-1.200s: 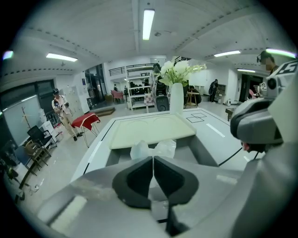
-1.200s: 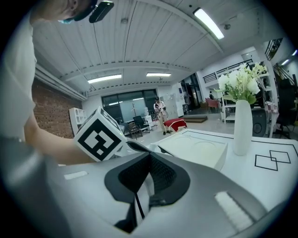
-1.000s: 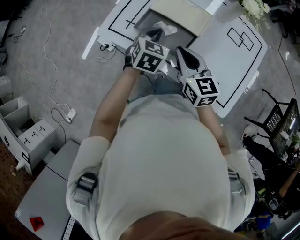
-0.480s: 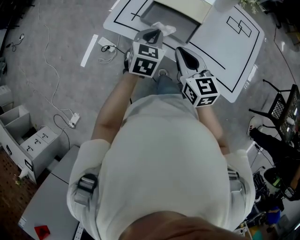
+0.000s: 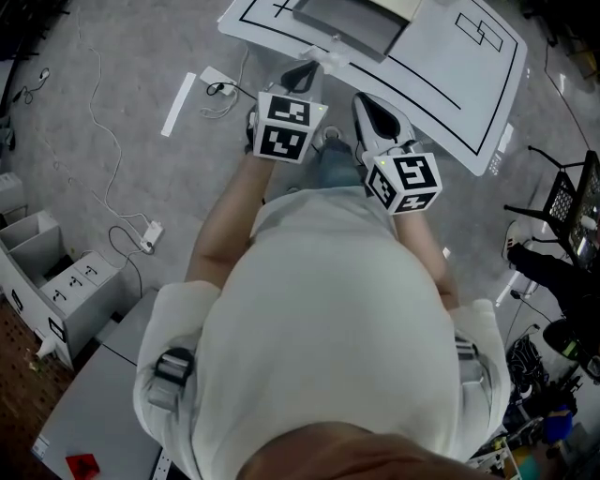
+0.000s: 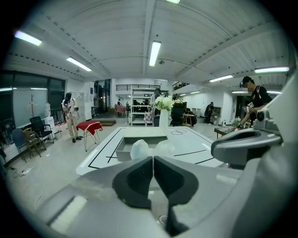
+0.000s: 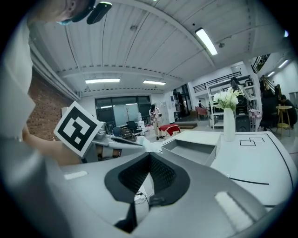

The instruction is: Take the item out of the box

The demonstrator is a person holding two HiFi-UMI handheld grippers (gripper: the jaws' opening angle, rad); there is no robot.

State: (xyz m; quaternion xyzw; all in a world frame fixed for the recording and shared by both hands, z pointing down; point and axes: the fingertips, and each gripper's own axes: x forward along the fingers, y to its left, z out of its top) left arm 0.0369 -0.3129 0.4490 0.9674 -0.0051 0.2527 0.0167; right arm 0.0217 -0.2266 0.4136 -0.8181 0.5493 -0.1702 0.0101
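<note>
The white surface with black lines (image 5: 441, 56) fills the top of the head view, with the shallow grey open box (image 5: 352, 21) on it at the upper edge. Just below, off the surface, the left gripper (image 5: 311, 67) pinches the crumpled translucent white plastic item (image 5: 334, 62) at the tips of its closed fingers. Beside it, the right gripper (image 5: 364, 101) has its fingers together on nothing. The item is clear of the box, so only setting it down seems left. It bulges sideways across the fingertips and points nowhere clearly.
</note>
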